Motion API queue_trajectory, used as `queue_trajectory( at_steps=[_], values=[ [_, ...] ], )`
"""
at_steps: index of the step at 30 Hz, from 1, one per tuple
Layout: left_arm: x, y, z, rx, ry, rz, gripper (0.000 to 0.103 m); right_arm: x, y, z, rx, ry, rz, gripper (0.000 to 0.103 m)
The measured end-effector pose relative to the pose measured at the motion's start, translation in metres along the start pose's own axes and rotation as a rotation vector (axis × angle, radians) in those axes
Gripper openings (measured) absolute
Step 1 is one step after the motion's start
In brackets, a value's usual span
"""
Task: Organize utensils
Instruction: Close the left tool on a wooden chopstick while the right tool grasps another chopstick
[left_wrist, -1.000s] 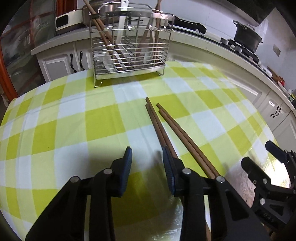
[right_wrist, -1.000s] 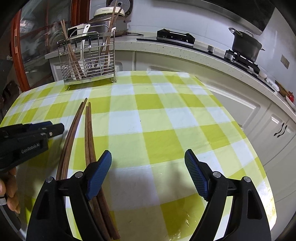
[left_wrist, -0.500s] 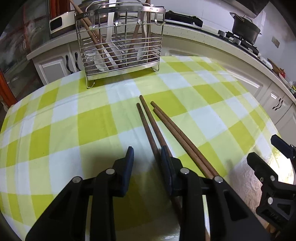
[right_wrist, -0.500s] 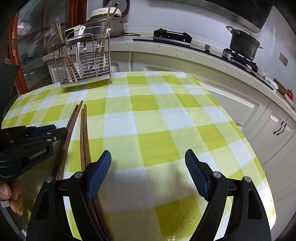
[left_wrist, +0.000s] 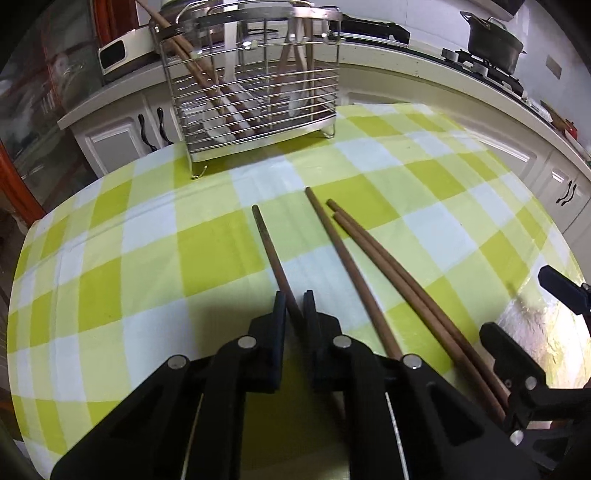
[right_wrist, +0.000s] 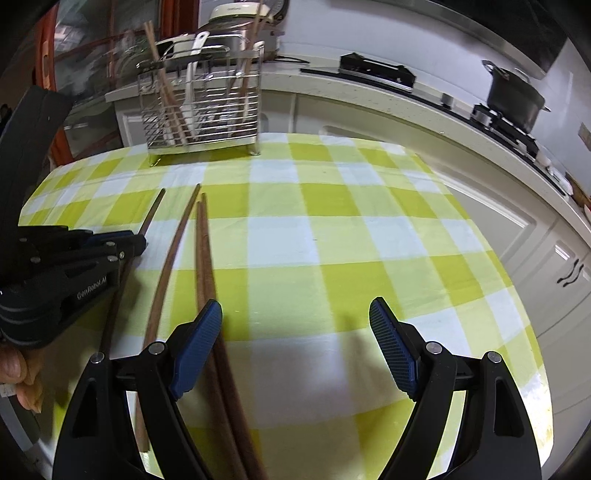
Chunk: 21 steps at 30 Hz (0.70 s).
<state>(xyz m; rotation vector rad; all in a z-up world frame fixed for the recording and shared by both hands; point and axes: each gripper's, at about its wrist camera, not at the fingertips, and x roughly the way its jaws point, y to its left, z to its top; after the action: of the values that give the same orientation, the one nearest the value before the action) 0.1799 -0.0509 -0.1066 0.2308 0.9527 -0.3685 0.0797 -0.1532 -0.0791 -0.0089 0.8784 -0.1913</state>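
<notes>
Wooden and dark, a single chopstick (left_wrist: 271, 254) lies on the green-and-white checked tablecloth (left_wrist: 207, 251), clamped between the pads of the left gripper (left_wrist: 294, 301). Just right of it lie three more chopsticks (left_wrist: 364, 254), their tips toward the wire utensil rack (left_wrist: 255, 99). Farther right, the right gripper (right_wrist: 295, 321) hovers with its jaws wide apart.

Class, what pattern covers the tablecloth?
Yellow-green and white checks on the tablecloth, clearest in the right wrist view.

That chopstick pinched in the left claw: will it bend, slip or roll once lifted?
The chopstick looks like thin, straight wood, so probably stiff and light. The left gripper holds it well back, so the long front may droop. Its round shaft would likely roll on the tablecloth if dropped.
</notes>
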Motion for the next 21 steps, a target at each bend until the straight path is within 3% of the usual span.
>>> queue_trajectory(
  at_steps=[9,15,21],
  values=[
    [0.004,-0.001,0.006,0.026,-0.002,-0.010,0.009,0.024,0.019,0.003,-0.021,0.040,-0.007,0.077],
    [0.006,-0.001,0.009,0.037,-0.005,-0.017,0.009,0.035,-0.019,0.011,0.113,0.072,-0.108,0.077],
    [0.009,-0.002,0.013,0.044,-0.007,-0.019,0.008,0.030,-0.044,0.006,0.187,0.074,-0.083,0.077]
  ],
)
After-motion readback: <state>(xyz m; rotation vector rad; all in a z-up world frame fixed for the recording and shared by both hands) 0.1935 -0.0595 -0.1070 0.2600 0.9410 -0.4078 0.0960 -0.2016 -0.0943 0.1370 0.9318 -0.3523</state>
